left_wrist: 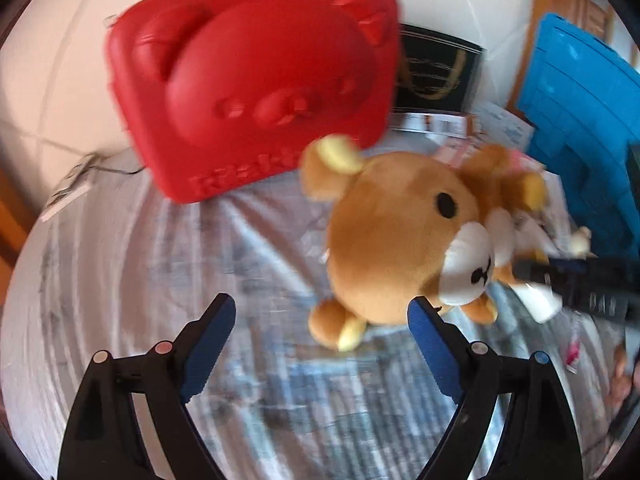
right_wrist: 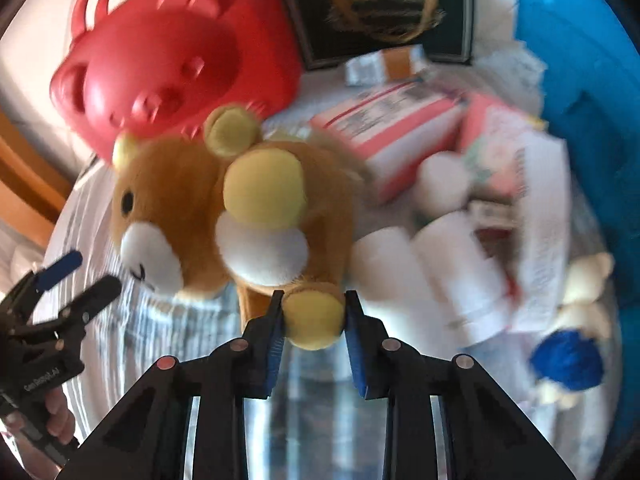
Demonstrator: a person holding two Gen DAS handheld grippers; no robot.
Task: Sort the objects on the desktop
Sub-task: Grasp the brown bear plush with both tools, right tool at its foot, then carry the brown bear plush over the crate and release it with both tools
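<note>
The right gripper (right_wrist: 313, 318) is clamping one yellow-soled foot of the soft brown plush bear (right_wrist: 224, 208), which is hanging light and floppy near the red moulded plastic bear-face case (right_wrist: 176, 52), while the left gripper (left_wrist: 322, 312) is waiting open-jawed beside it.

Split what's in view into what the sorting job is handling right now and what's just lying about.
In hand: brown plush bear, its foot pinched by the right gripper; left gripper, open nearby.

Lying about: red bear-face case, dark framed box, pink boxes, blue bin.
</note>
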